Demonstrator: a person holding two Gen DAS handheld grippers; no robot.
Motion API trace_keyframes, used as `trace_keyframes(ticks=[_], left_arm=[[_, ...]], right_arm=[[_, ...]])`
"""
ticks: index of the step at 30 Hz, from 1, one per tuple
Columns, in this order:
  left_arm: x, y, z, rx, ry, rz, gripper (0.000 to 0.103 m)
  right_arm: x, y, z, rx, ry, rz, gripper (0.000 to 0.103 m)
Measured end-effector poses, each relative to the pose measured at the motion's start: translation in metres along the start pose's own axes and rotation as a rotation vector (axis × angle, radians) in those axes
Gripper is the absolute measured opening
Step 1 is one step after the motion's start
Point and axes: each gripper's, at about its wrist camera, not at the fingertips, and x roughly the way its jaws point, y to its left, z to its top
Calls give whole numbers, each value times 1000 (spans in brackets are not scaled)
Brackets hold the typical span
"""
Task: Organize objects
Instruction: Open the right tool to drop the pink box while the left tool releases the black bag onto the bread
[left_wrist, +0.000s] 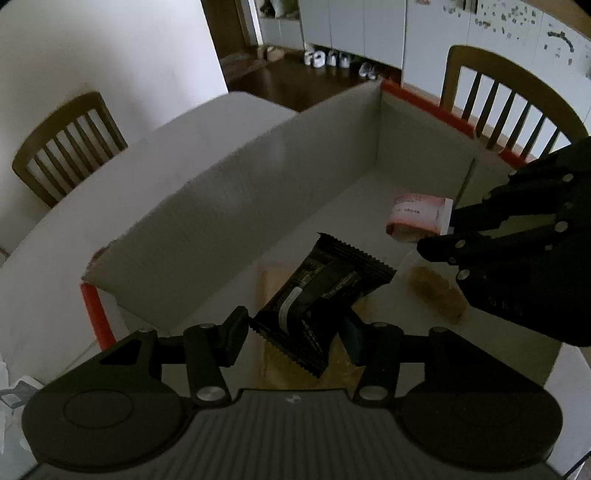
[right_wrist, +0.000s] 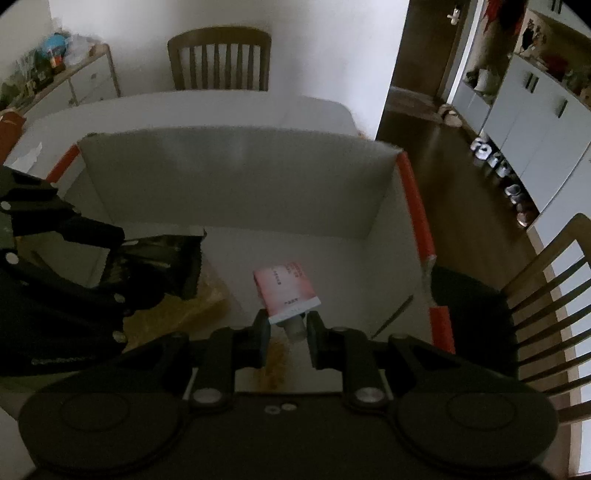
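A white cardboard box (left_wrist: 258, 184) with red-taped edges stands open on the table, and both grippers reach down into it. My left gripper (left_wrist: 293, 328) is shut on a black snack packet (left_wrist: 325, 284), which hangs tilted above the box floor. My right gripper (right_wrist: 288, 325) is shut on the cap end of a pink and white tube (right_wrist: 286, 288) that points away from it. The left wrist view shows the right gripper (left_wrist: 439, 232) with the tube (left_wrist: 413, 218) at the right. In the right wrist view, the left gripper (right_wrist: 136, 266) with the black packet (right_wrist: 166, 258) is at the left of the box (right_wrist: 240, 184).
Tan packets lie on the box floor: one (left_wrist: 273, 288) under the black packet, a bar (left_wrist: 439, 291) below the right gripper. The box sits on a white table (left_wrist: 110, 177). Wooden chairs (left_wrist: 66, 147) (left_wrist: 509, 107) (right_wrist: 221, 59) stand around it.
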Motion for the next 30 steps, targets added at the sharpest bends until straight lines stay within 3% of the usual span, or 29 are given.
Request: trace_keyframes(ticks=[11,18,21,23,25,30], left_arm=[[16,2,-4,-15,64,-8,53],[16,1,-2,-21,80,-21,54],[15,2,-2,-24,71,-16,57],[11,3,-3,-27,54,-25,68],[6,4,-4,-30,34,-34,73],[-4,7,-6,-57,17,-58,73]], right_arm=[[10,8,4,-29,69,0,20],[12,9,9,-61,101,4,26],[11,7,9,-67,101,3,28],[8,5,9,-57,95,6,29],[4,3,8,-50,89,11,31],[-11,1,6,-51,62,20,38]])
